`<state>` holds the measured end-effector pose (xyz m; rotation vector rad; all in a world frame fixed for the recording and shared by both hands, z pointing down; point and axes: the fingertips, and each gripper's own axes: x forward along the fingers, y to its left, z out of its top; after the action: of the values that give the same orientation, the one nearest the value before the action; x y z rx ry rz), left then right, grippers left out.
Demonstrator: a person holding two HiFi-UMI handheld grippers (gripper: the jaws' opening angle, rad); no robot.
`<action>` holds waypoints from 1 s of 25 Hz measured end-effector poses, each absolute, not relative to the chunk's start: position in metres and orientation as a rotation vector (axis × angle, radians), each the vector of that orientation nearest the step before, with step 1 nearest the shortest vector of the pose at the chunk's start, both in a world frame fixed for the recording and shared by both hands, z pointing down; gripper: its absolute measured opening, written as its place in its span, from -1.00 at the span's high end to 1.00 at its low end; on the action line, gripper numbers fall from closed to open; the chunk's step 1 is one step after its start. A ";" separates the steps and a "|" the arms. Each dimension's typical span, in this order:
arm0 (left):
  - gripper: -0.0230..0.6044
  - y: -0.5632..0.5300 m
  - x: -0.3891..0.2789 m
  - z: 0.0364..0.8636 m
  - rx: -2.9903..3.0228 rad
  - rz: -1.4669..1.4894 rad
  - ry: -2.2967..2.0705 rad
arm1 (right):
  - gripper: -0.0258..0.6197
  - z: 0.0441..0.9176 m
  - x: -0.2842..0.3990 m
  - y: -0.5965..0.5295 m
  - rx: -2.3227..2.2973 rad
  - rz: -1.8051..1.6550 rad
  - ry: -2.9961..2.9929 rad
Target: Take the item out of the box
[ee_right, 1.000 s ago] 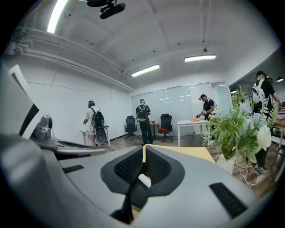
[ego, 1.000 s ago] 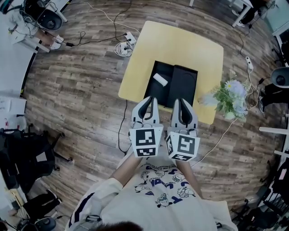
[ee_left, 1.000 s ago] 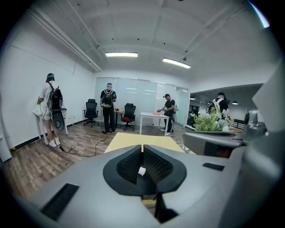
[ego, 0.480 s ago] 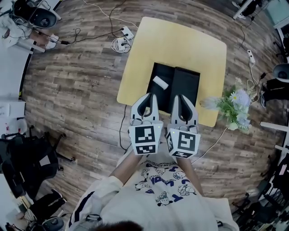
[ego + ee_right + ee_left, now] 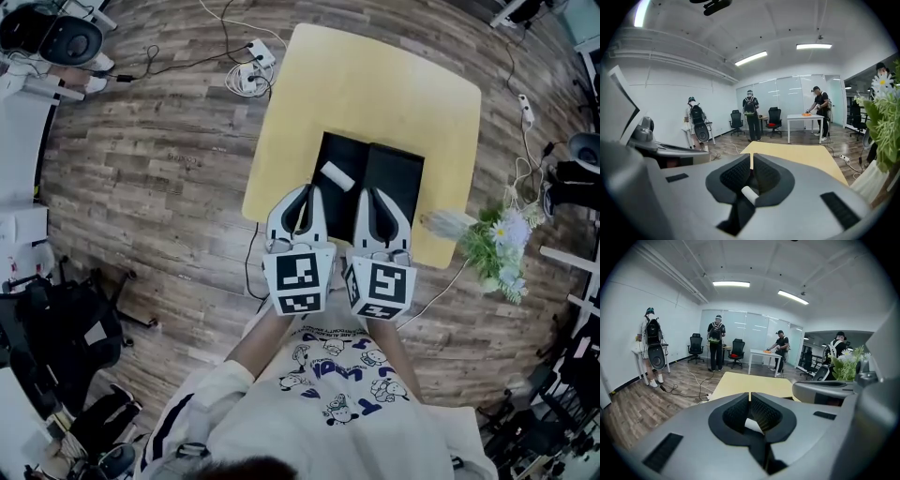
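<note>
A black box (image 5: 394,178) lies open in two halves on the yellow table (image 5: 375,84), near its front edge. A small white item (image 5: 335,175) rests in the left half. Both grippers hang side by side over the near edge of the box. My left gripper (image 5: 312,188) is shut and empty, its tips just left of the white item. The right gripper (image 5: 368,191) is shut too, over the seam between the halves. In the left gripper view the jaws (image 5: 750,395) meet above the tabletop (image 5: 740,383). The right gripper view shows the same (image 5: 752,156).
A vase of flowers (image 5: 497,244) stands at the table's right front corner, close to the right gripper (image 5: 886,117). Cables and a power strip (image 5: 246,70) lie on the wooden floor to the left. Several people, chairs and a white table (image 5: 806,119) are far behind.
Both grippers have moved forward and slightly down, from short of the box to over its near edge. Their jaws stay shut.
</note>
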<state>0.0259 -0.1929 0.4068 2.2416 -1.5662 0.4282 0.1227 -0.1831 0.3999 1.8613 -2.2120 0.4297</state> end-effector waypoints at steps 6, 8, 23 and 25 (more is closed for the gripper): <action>0.85 -0.209 0.015 0.418 2.201 0.441 -1.557 | 0.80 0.414 0.113 -0.201 1.793 0.464 -2.181; 0.85 -0.213 0.013 0.422 2.187 0.450 -1.552 | 0.80 0.420 0.111 -0.206 1.774 0.477 -2.169; 0.85 -0.231 0.007 0.462 2.104 0.527 -1.506 | 0.80 0.472 0.103 -0.228 1.611 0.582 -2.075; 0.85 -0.232 0.007 0.467 2.094 0.539 -1.498 | 0.80 0.482 0.104 -0.229 1.589 0.594 -2.051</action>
<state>0.0075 -0.2322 0.4675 2.0936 -1.4977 0.5392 0.1037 -0.2293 0.4817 1.5885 -2.0506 0.5938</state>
